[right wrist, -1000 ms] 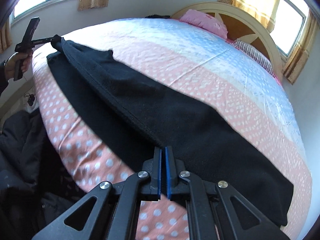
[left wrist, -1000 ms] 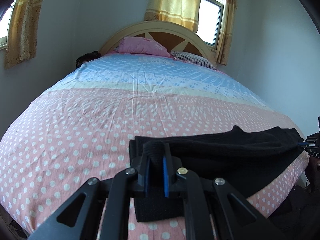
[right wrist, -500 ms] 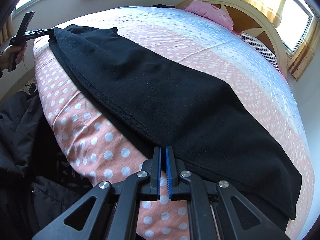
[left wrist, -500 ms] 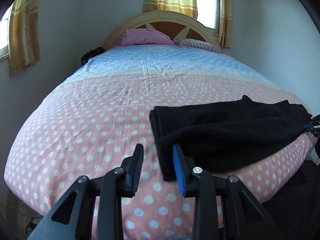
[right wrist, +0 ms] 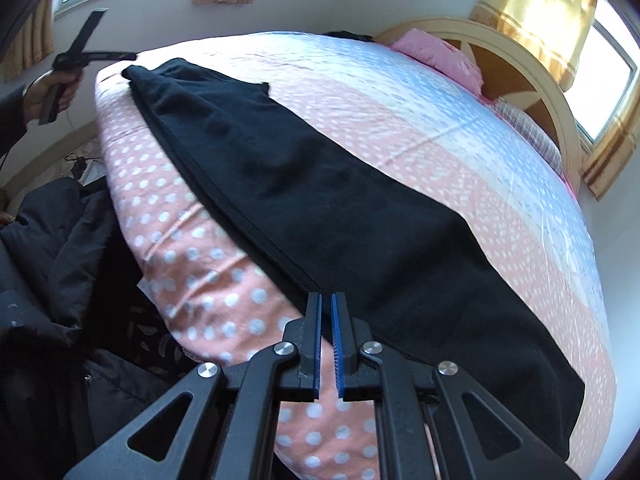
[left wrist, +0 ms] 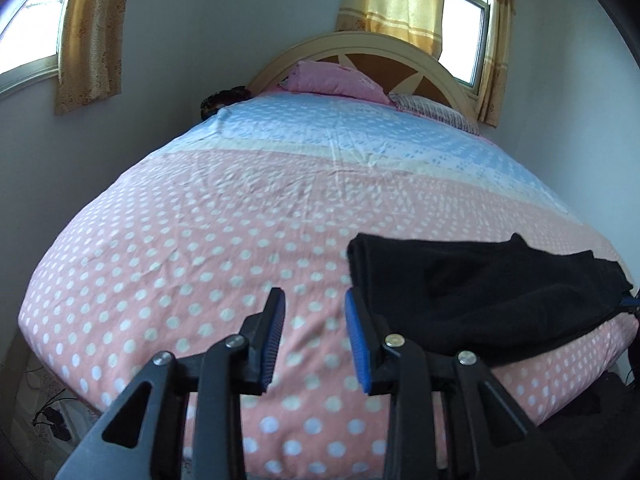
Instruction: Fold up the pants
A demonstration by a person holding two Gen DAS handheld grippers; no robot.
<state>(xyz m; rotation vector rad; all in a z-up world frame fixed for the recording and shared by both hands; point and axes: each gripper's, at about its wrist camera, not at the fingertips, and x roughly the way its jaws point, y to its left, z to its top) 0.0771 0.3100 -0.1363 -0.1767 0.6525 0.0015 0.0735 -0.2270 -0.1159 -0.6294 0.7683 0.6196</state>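
Note:
Black pants (right wrist: 320, 200) lie lengthwise along the near edge of the bed, folded in half along their length. In the left wrist view the pants (left wrist: 480, 300) lie to the right of my left gripper (left wrist: 314, 308), which is open and empty over the bedspread, just left of the pants' end. My right gripper (right wrist: 326, 304) has its jaws slightly apart, with a narrow gap, and holds nothing; it sits at the pants' near hem. The left gripper also shows far left in the right wrist view (right wrist: 84, 56), held in a hand.
The bed (left wrist: 240, 220) has a pink and blue dotted cover, a pink pillow (left wrist: 332, 80) and a striped pillow (left wrist: 436, 112) by the arched headboard. Dark clothing (right wrist: 52, 280) lies on the floor beside the bed. Walls stand close on both sides.
My left gripper let go of the pants' end, opened and moved left off the cloth. My right gripper has loosened its grip on the hem and drawn back slightly.

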